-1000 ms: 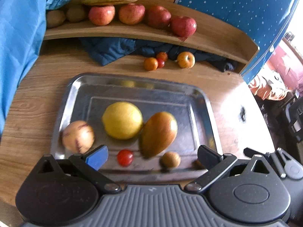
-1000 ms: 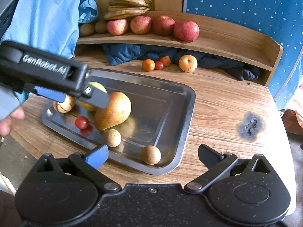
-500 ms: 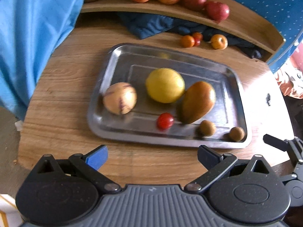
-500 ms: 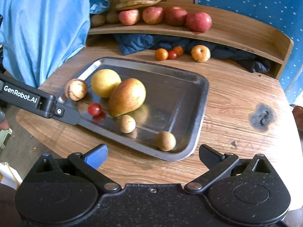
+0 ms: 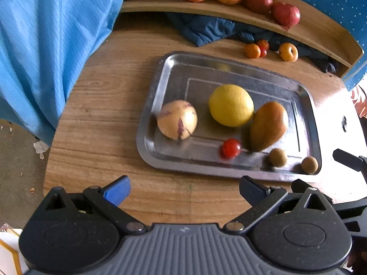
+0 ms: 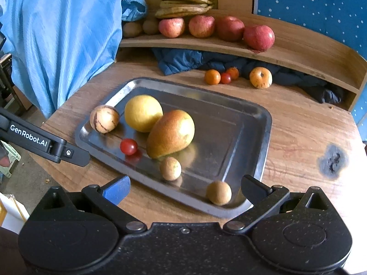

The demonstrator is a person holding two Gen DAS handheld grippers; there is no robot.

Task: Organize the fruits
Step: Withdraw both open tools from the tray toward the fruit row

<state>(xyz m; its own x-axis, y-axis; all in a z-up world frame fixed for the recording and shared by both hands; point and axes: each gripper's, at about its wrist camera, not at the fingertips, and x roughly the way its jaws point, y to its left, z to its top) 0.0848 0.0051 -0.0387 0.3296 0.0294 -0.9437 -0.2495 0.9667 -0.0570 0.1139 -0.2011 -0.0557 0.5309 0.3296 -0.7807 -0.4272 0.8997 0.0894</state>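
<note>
A metal tray [image 5: 174, 68] [image 6: 257, 142] on the round wooden table holds a striped pale melon [image 5: 177, 122] [image 6: 104, 119], a yellow lemon [image 5: 231, 105] [image 6: 143, 112], a mango [image 5: 268, 126] [image 6: 170, 133], a cherry tomato [image 5: 231, 147] [image 6: 129, 146] and two small brown fruits [image 5: 278, 157] [image 6: 218, 193]. My left gripper [image 5: 184, 191] is open and empty, short of the tray's near edge. My right gripper [image 6: 184, 190] is open and empty at the tray's near corner.
A curved wooden shelf [image 6: 298, 52] at the back carries apples [image 6: 258, 37], bananas [image 6: 183, 2] and brown fruits. Small orange and red fruits [image 6: 212, 77] and a yellow one [image 6: 260, 77] lie by dark blue cloth [image 6: 183, 61]. Blue fabric [image 5: 45, 45] hangs left.
My left gripper has pulled back and left, away from the tray, and stays open. The right gripper has barely moved. The fruits on the tray stay in place.
</note>
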